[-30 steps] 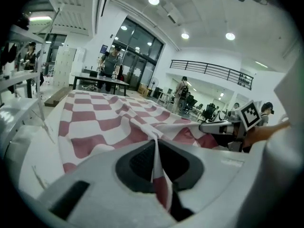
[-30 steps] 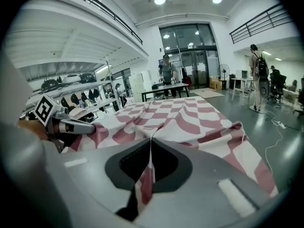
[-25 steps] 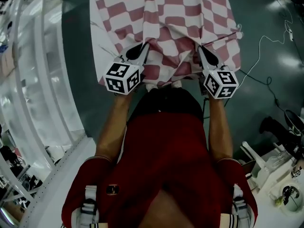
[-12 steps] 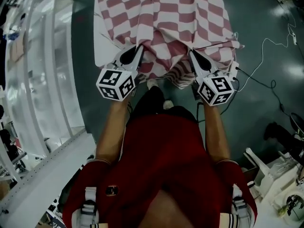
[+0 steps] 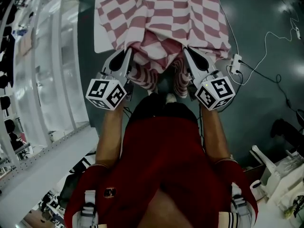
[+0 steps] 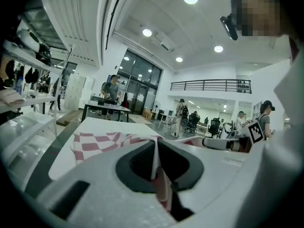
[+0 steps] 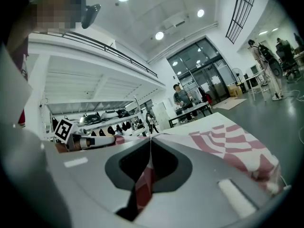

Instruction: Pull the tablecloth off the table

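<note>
The red-and-white checked tablecloth [image 5: 166, 18] lies over a white table [image 5: 102, 39], and its near hem is bunched and hangs between my two grippers. At the cloth's near left corner my left gripper [image 5: 129, 52] is shut on the hem. The right gripper [image 5: 185, 50] is shut on the near right corner. In the left gripper view the jaws [image 6: 155, 144] pinch a fold of tablecloth [image 6: 102, 141] that trails back over the table [image 6: 95, 125]. The right gripper view shows its jaws [image 7: 150, 144] closed on the cloth [image 7: 228, 141] in the same way.
A white cable and power strip [image 5: 236, 61] lie on the dark floor to the right of the table. White shelving [image 5: 47, 80] runs along the left. White equipment [image 5: 278, 175] stands at the lower right. Other tables and people stand far off in both gripper views.
Both grippers have drawn back toward my body with the cloth in them. The cloth has slid toward me, more bare table shows at the left, and the hem hangs lower.
</note>
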Motion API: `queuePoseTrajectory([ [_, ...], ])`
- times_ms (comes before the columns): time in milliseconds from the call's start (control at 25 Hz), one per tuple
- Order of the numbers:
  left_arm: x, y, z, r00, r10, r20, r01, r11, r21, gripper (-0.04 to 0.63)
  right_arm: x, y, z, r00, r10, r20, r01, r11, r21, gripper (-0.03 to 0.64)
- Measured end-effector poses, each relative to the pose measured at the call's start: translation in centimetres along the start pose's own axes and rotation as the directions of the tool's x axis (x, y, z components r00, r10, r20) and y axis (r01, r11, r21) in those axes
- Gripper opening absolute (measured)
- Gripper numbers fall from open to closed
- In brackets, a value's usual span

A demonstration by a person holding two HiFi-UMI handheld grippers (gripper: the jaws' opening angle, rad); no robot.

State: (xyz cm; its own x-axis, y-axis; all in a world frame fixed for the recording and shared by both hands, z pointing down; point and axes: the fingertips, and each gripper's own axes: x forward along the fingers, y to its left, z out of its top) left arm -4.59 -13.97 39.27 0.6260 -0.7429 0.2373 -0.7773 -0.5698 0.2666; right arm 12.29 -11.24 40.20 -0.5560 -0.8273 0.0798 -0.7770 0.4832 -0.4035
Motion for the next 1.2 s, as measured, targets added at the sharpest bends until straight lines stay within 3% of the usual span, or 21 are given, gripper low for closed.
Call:
queuePoseTrajectory([
  [320, -5.2, -3.4, 2.2, 0.995, -0.05, 0.087, 0.049, 0.999, 0.011, 0.015, -4.0, 5.5, 0.7, 0.997, 0.039, 0.067, -0.038, 0.999, -0.005, 0.015],
  [640, -14.9, -5.4, 2.8, 0.979, -0.098, 0.181, 0.093, 0.995, 0.035, 0.015, -8.6, 13.9, -0.4, 0.992, 0.042, 0.118, -0.039, 0.999, -0.026, 0.015],
  [1000, -29.6, -6.3, 2.3, 0.946, -0.162, 0.282, 0.145, 0.986, 0.083, 0.015, -14.2, 25.2, -3.3, 0.984, 0.004, 0.179, 0.0, 1.0, -0.021, 0.015],
  [1200, -34.7, -7.9, 3.0, 0.92, -0.197, 0.338, 0.177, 0.98, 0.091, 0.015, -17.7, 29.4, -4.0, 0.98, -0.005, 0.2, 0.011, 0.999, -0.033, 0.015],
])
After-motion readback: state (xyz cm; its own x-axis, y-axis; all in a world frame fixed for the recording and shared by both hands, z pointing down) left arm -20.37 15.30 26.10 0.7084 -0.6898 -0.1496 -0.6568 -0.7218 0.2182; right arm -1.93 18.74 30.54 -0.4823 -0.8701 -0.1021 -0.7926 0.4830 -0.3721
